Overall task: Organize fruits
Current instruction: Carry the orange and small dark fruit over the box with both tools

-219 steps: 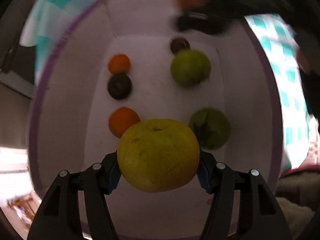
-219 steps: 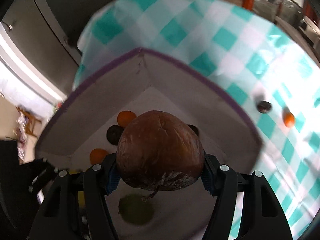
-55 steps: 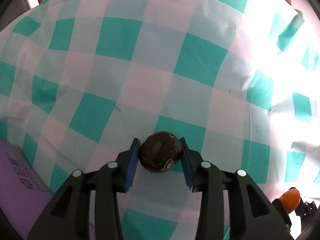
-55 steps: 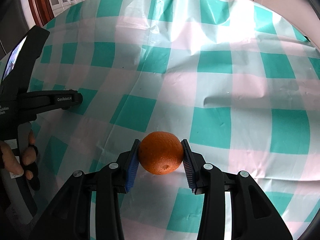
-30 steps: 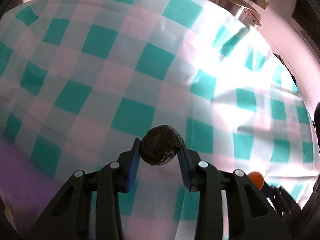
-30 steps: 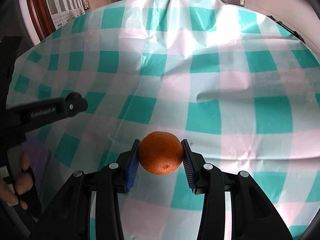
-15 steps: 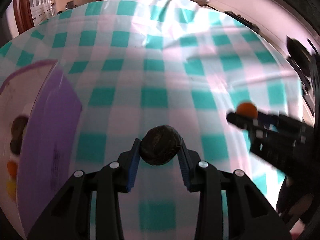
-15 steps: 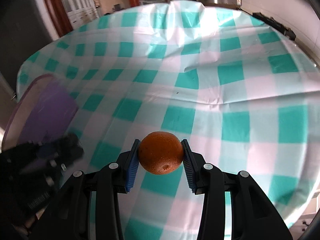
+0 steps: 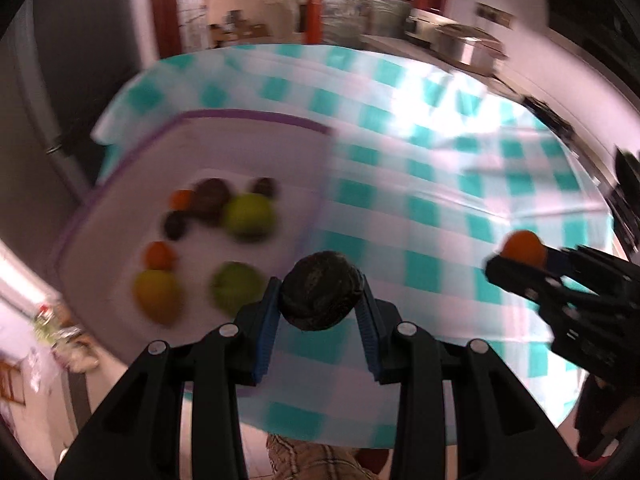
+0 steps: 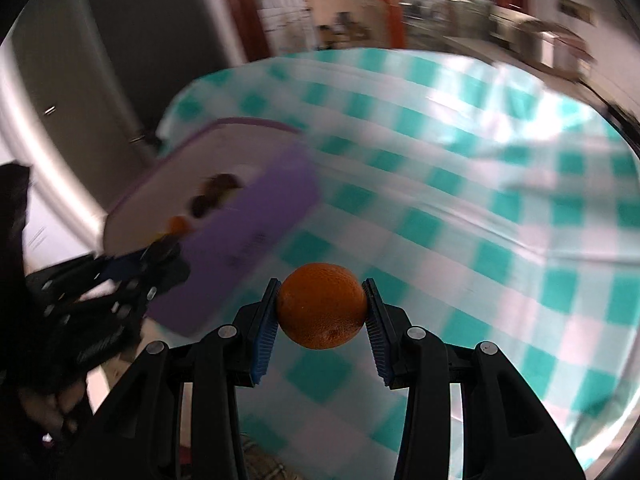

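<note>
My left gripper [image 9: 320, 296] is shut on a small dark wrinkled fruit [image 9: 321, 289], held above the table just right of the purple-rimmed box [image 9: 248, 115]. Inside the box lie several fruits: green ones [image 9: 249, 216], small orange ones [image 9: 159, 255], dark ones [image 9: 211, 196] and a yellow one [image 9: 155, 293]. My right gripper [image 10: 321, 312] is shut on a small orange [image 10: 321, 305]. In the left wrist view that same gripper [image 9: 516, 260] with the orange [image 9: 524, 249] shows at the right. In the right wrist view the box [image 10: 256, 216] is at left, blurred, with the left gripper [image 10: 132, 268] before it.
The table wears a teal and white checked cloth [image 9: 440, 208]. Its near edge [image 9: 360, 440] curves below my left gripper, with floor beyond. Kitchen furniture and a steel pot [image 9: 464, 46] stand far behind. A dark door [image 10: 132, 52] is at the back left.
Both grippers have swung left and risen with their fruits. The box's inside with its fruits has come fully into the left wrist view. The right gripper follows, closer to the box.
</note>
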`<state>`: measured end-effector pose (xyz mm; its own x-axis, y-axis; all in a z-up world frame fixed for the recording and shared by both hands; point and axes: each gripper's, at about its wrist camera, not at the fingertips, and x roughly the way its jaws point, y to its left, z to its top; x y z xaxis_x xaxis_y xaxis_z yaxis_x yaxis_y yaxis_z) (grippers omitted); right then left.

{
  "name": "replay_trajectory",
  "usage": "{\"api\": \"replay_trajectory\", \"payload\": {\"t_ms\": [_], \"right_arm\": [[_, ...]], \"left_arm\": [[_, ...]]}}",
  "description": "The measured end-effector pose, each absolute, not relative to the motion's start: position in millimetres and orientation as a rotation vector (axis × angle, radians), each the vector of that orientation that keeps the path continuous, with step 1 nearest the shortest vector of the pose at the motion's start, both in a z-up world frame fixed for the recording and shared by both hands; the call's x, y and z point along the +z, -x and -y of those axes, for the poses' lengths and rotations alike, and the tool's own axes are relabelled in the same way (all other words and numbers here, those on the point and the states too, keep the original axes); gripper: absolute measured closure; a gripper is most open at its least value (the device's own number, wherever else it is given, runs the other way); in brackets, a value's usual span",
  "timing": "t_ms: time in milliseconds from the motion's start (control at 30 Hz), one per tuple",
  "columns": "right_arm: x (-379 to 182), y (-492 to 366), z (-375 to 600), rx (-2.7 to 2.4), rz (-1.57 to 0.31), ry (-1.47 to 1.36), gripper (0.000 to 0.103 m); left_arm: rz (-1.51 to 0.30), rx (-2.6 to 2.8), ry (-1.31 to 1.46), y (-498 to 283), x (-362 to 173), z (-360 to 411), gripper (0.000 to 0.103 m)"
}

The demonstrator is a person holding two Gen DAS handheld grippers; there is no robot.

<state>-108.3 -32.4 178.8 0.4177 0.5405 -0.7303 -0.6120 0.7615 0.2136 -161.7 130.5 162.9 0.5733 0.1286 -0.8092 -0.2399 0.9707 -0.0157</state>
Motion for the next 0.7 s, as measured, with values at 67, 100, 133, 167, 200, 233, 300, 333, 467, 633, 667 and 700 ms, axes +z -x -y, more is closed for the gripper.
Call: {"api": "replay_trajectory", "payload": {"t_ms": [67,100,133,167,200,233,300,333,467,633,667,700], "right_arm": [[184.8,109.4,12.1,0.76,-0.878,0.116,0.062],[187.7,108.9,-3.6,0.775,-0.876,0.137,0.062],[189.5,107.9,-14.9,0.784,-0.878,0.147,0.062],[190.7,105.6,-27.0,0.792,-0.883,0.151,0.062],[191.9,102.5,-42.5,0.8,-0.891,0.15,0.062],[193.1,99.5,-60.2,0.809,-0.9,0.153,0.062],[195.1,98.1,-94.6,0.838,-0.9,0.191,0.062],[194.4,97.8,-109.5,0.848,-0.901,0.22,0.062],[178.7,84.8,-166.0,0.838,-0.972,0.333,0.062],[141.0,61.1,-206.4,0.756,-1.134,0.453,0.062],[135.8,56.3,-209.9,0.74,-1.153,0.468,0.062],[128.3,52.3,-215.1,0.713,-1.185,0.492,0.062]], "left_arm": [[-0.95,0.264,0.127,160.3,166.7,-157.6,0.066],[-0.969,0.278,0.122,157.2,166.5,-172.7,0.066],[-0.986,0.283,0.118,154.5,165.8,-184.6,0.066],[-1.013,0.291,0.115,151.3,164.3,-200.0,0.066],[-1.033,0.291,0.111,149.6,163.2,-209.6,0.066],[-1.059,0.284,0.098,148.0,161.9,-222.4,0.066],[-1.077,0.265,0.058,145.7,161.2,-239.2,0.066],[-1.085,0.26,0.038,144.3,160.1,-247.9,0.066],[-1.132,0.23,0.042,126.2,152.7,-292.8,0.066],[-1.205,0.118,0.015,90.6,130.1,-309.3,0.066],[-1.23,0.102,0.014,83.5,123.3,-309.9,0.066],[-1.261,0.084,0.011,76.0,114.7,-310.1,0.066]]}}
